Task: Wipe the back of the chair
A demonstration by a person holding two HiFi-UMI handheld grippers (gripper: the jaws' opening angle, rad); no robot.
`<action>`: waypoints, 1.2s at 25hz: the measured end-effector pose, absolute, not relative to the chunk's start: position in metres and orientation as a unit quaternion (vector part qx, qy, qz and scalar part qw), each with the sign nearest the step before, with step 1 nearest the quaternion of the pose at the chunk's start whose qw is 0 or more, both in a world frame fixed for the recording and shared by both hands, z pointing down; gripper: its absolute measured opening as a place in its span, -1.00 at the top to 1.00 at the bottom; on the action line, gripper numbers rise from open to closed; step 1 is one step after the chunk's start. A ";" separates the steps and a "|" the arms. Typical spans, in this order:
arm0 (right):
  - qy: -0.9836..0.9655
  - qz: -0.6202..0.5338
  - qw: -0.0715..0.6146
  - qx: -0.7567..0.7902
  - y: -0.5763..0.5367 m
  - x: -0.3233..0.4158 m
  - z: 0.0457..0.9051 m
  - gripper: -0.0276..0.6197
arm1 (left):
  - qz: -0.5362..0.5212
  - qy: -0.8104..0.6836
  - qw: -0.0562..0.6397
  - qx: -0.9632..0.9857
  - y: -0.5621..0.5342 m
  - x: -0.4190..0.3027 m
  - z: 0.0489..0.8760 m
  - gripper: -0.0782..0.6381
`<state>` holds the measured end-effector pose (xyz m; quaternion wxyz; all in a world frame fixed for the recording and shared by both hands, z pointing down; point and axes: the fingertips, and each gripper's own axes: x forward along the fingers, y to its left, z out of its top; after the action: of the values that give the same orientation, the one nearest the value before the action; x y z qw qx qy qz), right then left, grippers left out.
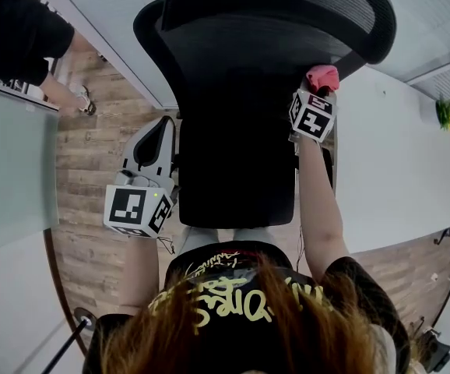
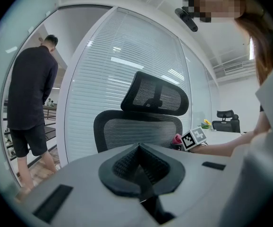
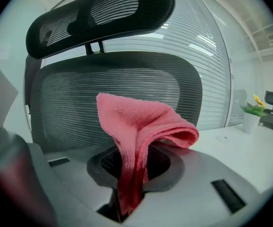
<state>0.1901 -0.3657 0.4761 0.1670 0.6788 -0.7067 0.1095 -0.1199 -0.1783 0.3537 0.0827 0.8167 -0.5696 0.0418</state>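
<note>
The person wears a black short-sleeved T-shirt (image 1: 237, 265) printed with yellow graffiti-style lettering (image 1: 209, 301), and has long reddish-brown hair (image 1: 279, 337). The left hand-held gripper (image 1: 161, 135) has a light grey moulded shell and carries a white cube with black square markers (image 1: 135, 209). A thin dark wire (image 1: 165, 245) curls beneath that cube. The right hand-held gripper (image 1: 318, 90) bears a matching marker cube (image 1: 312, 115). In the gripper views, each grey shell has black rectangular slots (image 2: 53, 203) and a dark oval collar around black ribbed pads (image 2: 125, 163).
</note>
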 end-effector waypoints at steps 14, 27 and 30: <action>-0.726 0.095 0.169 0.660 -0.366 0.124 0.475 0.72 | 0.044 -0.576 0.088 0.811 -0.171 -0.164 0.360 0.80; -0.751 0.093 0.164 0.632 -0.362 0.056 0.477 0.72 | 0.043 -0.583 0.092 0.806 -0.168 -0.195 0.366 0.80; -0.759 0.093 0.163 0.624 -0.361 0.039 0.477 0.72 | 0.042 -0.586 0.093 0.803 -0.166 -0.202 0.368 0.80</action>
<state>0.0390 -0.3606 0.4773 0.1631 0.6239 -0.7587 0.0929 -0.2023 -0.1661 0.3683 0.0933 0.8035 -0.5865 0.0421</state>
